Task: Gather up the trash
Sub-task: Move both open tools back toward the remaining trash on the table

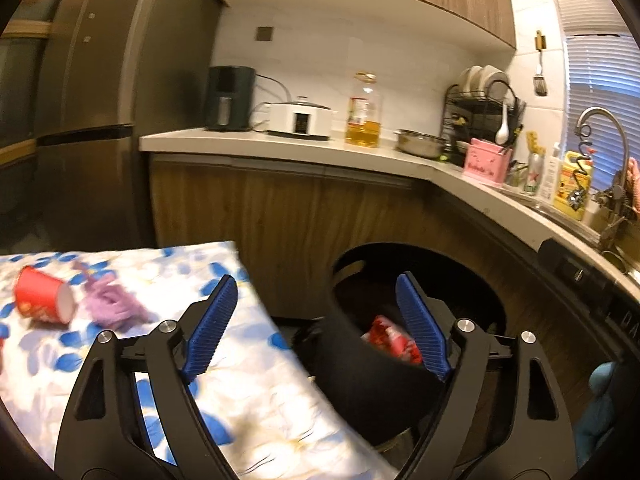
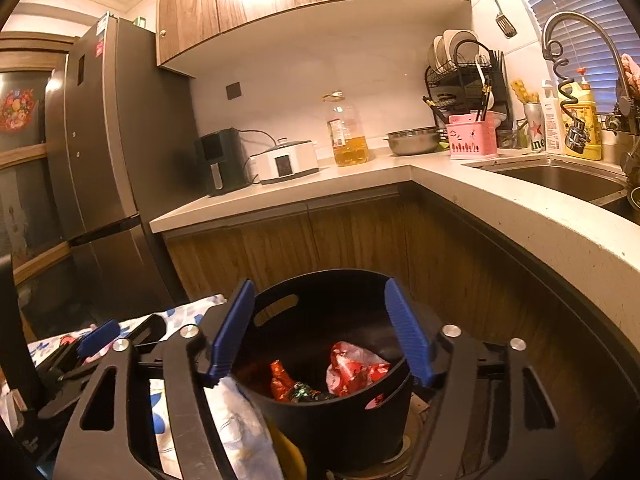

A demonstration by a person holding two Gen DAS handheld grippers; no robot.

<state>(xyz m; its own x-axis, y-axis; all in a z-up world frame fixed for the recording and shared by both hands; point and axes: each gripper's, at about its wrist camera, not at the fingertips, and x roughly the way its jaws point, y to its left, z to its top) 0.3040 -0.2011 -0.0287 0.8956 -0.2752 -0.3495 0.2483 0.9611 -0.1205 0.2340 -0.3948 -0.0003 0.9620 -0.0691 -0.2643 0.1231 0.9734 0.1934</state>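
Kitchen counters of pale stone wrapped around a corner, and below them stood one round black plastic bin [image 2: 340, 412] beside a table under a blue-flowered white cloth [image 1: 248, 396]. Three crumpled wrappers lay inside the bin: a red-and-white one [image 2: 352, 368], a red one [image 2: 282, 380] and a dark one [image 2: 308, 393]. On the cloth, one red paper cup [image 1: 42, 300] lay on its side, mouth pointing right, next to one purple cloth scrap [image 1: 110, 304]. Both the left gripper [image 1: 316, 324] and the right gripper [image 2: 320, 330] had their blue-padded jaws spread wide, holding nothing, above the bin.
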